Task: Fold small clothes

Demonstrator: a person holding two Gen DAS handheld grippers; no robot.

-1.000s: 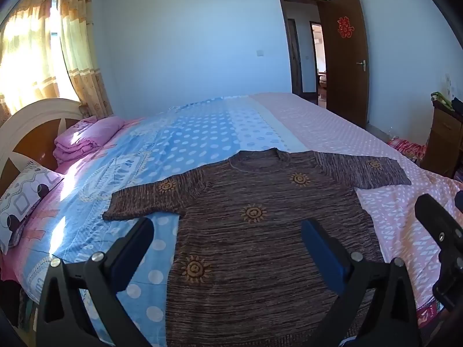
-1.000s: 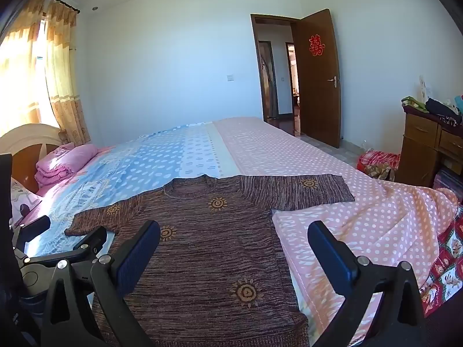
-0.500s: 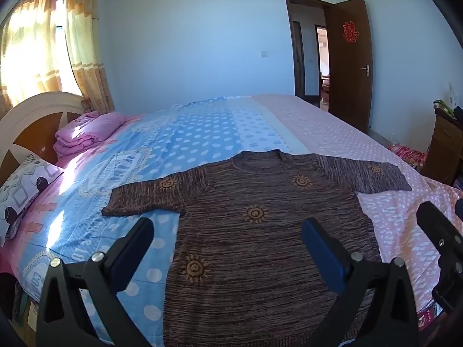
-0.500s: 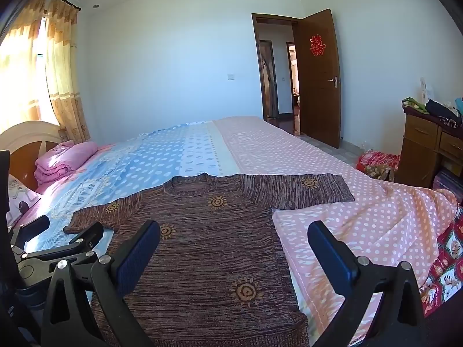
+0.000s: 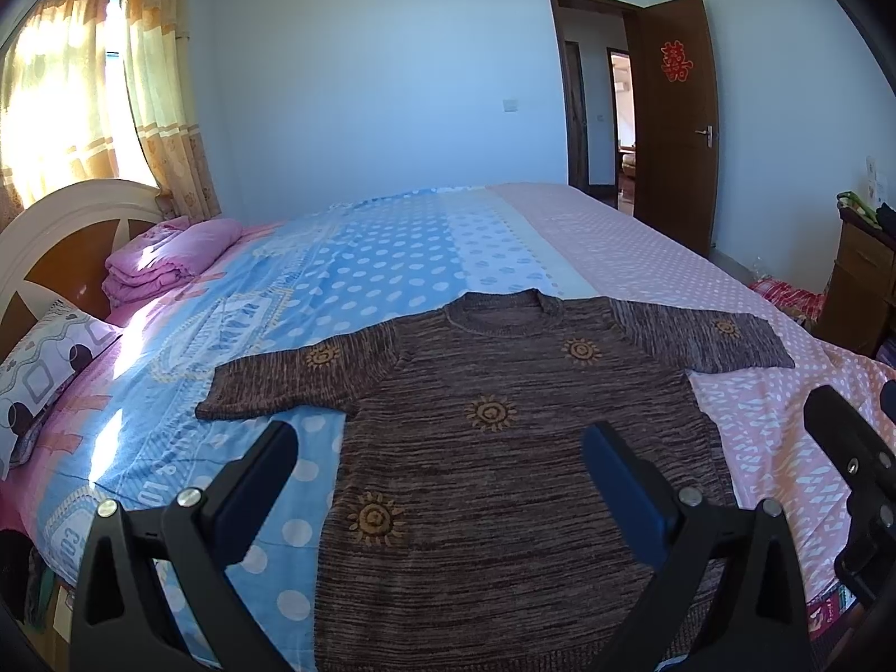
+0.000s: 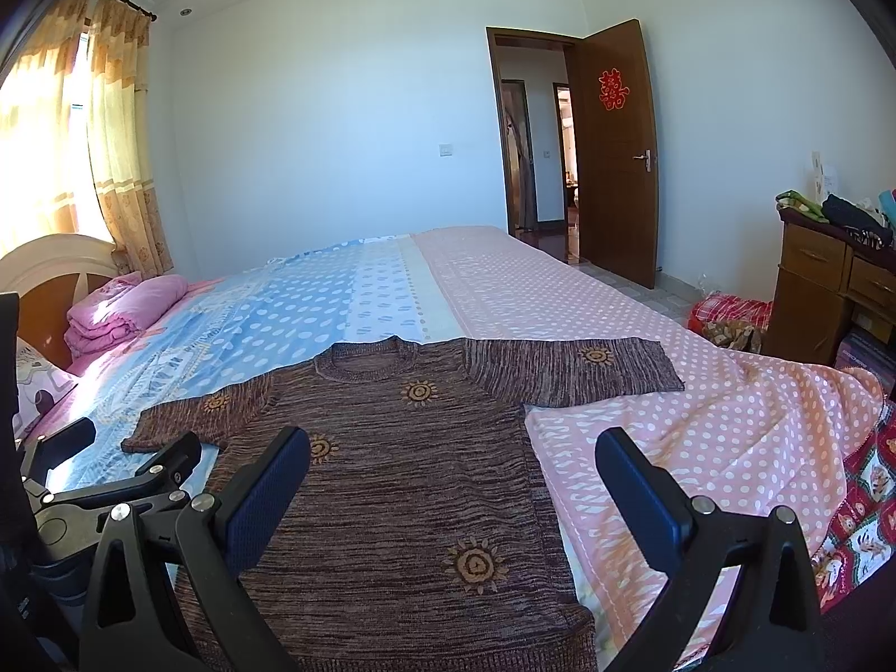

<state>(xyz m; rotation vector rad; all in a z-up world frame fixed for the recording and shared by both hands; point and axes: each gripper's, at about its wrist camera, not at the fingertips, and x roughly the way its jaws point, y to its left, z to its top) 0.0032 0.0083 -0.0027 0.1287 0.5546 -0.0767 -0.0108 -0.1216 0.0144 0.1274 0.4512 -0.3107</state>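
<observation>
A brown knitted short-sleeved top [image 5: 504,448] [image 6: 403,481] with orange sun motifs lies flat and face up on the bed, sleeves spread to both sides, neck away from me. My left gripper [image 5: 442,448] hovers open above its lower half, nothing between the fingers. Open too, my right gripper [image 6: 453,459] hangs over the top's lower right part. The left gripper's fingers [image 6: 168,459] show at the left edge of the right wrist view, and the right gripper's finger [image 5: 845,437] shows at the right edge of the left wrist view.
The bed has a blue dotted cover [image 5: 381,257] and a pink dotted cover [image 6: 672,403]. Folded pink bedding [image 5: 162,263] and a patterned pillow [image 5: 50,347] lie by the headboard. A wooden dresser [image 6: 823,291] and an open door [image 6: 616,157] are on the right.
Both grippers stay open. The left wrist view has drifted slightly, with the headboard and curtains showing more; the top has not moved.
</observation>
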